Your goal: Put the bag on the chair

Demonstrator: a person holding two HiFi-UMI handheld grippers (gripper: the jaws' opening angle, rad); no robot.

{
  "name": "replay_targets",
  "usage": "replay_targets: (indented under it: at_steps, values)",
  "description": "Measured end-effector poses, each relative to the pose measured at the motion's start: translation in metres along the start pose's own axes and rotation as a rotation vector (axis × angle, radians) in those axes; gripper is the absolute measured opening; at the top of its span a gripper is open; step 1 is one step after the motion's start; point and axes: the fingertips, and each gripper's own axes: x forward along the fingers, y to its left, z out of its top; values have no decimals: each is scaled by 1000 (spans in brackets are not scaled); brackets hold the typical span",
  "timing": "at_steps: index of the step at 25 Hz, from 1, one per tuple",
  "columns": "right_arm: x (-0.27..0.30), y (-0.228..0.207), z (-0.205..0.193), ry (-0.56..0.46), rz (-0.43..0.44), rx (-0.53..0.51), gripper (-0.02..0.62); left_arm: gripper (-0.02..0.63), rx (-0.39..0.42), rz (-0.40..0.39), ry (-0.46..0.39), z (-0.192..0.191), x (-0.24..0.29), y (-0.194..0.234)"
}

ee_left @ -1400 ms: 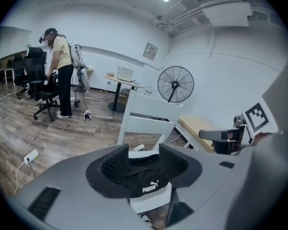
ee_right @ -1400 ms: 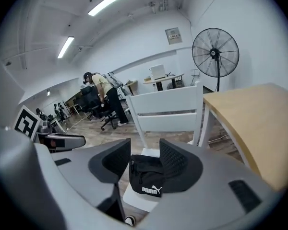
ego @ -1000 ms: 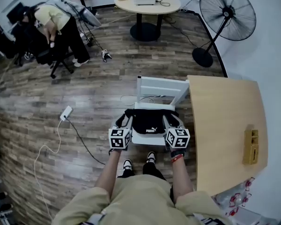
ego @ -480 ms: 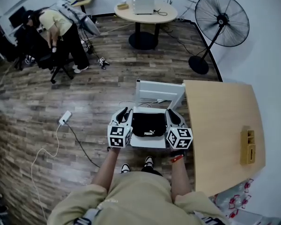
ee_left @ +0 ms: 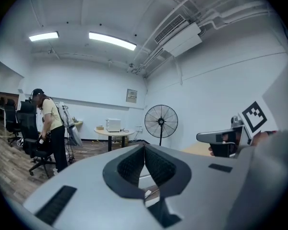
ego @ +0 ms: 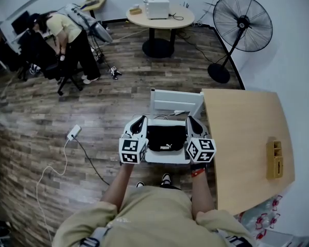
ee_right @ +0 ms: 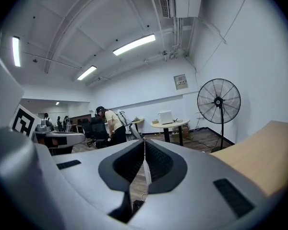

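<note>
Left tool (ego: pixel 138 121) and right tool (ego: pixel 192 121) have just been closing and now stand shut, empty. Between them the black bag (ego: pixel 166 138) lies on the white chair (ego: pixel 176 101). It looks soft, light and floppy; pinch its side edges.

A wood-plank floor (ego: pixel 118 86) runs to white walls (ego: pixel 298 71), with a round table (ego: pixel 183 20) at the far side, a black standing fan (ego: pixel 242 23) far right, a pale wooden desk (ego: pixel 244 138) near right, office chairs (ego: pixel 44 60) far left, and strip lights (ee_left: pixel 112 40) overhead.
</note>
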Motion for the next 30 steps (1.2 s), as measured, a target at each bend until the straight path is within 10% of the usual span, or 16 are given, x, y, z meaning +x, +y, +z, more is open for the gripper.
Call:
replay_targets:
  at_steps: [30]
  values:
    - [12, -38, 14, -17, 57, -75, 21, 19, 10, 0, -19, 6, 30, -27]
